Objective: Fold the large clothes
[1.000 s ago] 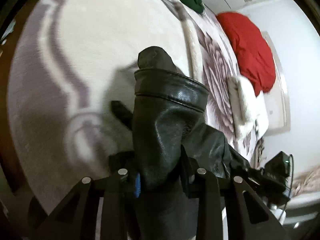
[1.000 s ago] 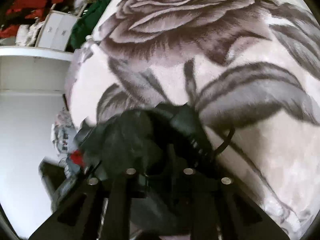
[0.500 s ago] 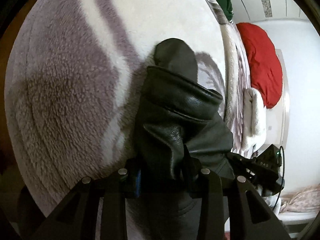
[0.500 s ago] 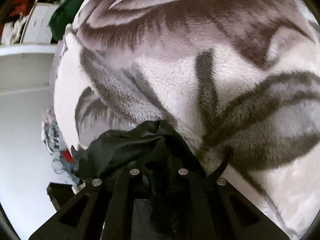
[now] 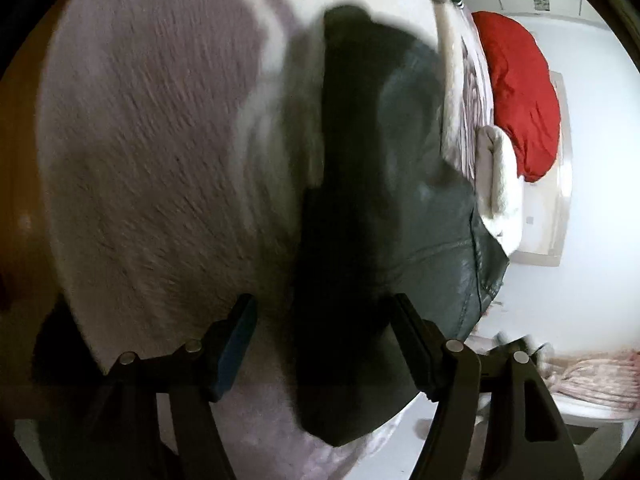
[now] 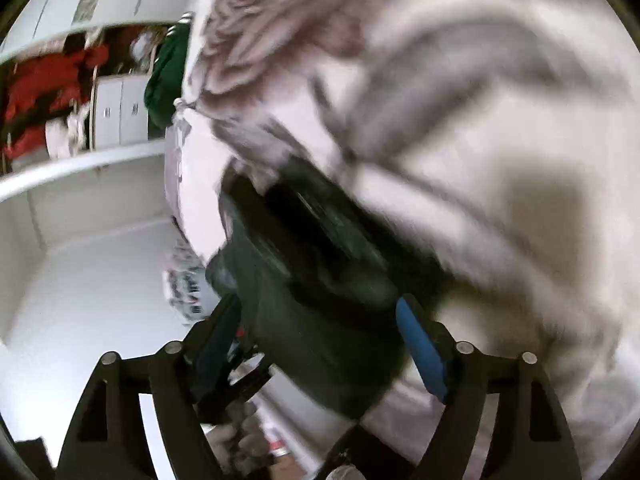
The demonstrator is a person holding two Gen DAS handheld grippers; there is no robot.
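Both your left gripper (image 5: 322, 336) and right gripper (image 6: 318, 334) stand wide with nothing clamped, so back straight off without snagging the black leather jacket (image 5: 384, 208), which lies bunched on the floral fleece blanket (image 5: 160, 140) between each pair of spread fingers.

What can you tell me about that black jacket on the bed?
The jacket is black and shiny, and it looks like leather, with creases and a stitched seam. It lies bunched on the fluffy grey-and-white blanket. In both views it sits between open fingers: the left gripper and the right gripper each straddle it without squeezing. The pictures are blurry, so small parts like zips cannot be made out.
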